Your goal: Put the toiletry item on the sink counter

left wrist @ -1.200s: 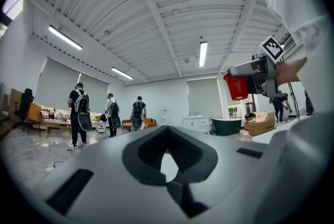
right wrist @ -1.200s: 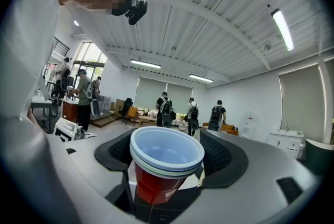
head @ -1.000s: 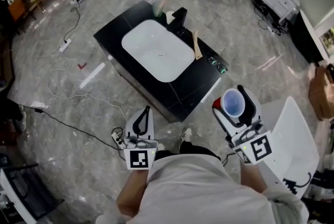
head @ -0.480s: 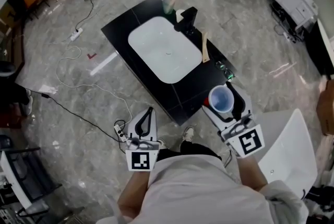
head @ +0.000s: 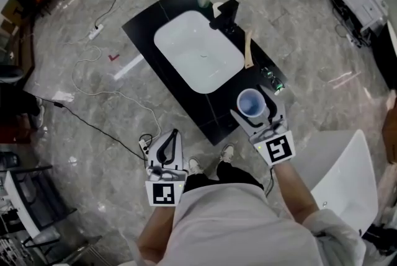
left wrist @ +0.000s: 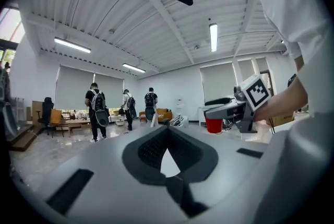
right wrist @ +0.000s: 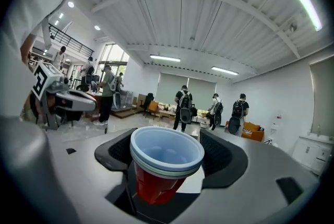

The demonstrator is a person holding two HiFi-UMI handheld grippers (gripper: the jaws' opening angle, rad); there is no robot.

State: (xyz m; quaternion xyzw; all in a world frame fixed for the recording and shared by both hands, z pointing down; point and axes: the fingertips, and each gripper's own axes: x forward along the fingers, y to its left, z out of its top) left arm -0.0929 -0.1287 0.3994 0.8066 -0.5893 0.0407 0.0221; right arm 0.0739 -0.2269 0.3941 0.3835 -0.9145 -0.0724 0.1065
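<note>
My right tongs (head: 254, 110) pinch a red cup (right wrist: 163, 165) with a pale blue lining, upright between the pads. Seen from my head, the cup hangs over the near right corner of the black worktop (head: 214, 115), just beside the white basin (head: 198, 51). My left tongs (head: 171, 138) are pressed together, empty, off the worktop over the floor.

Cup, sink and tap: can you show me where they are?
cup (right wrist: 166, 157), right gripper view, its blue inside
sink (head: 186, 48), head view, bare white basin
tap (head: 226, 13), head view, its black body
</note>
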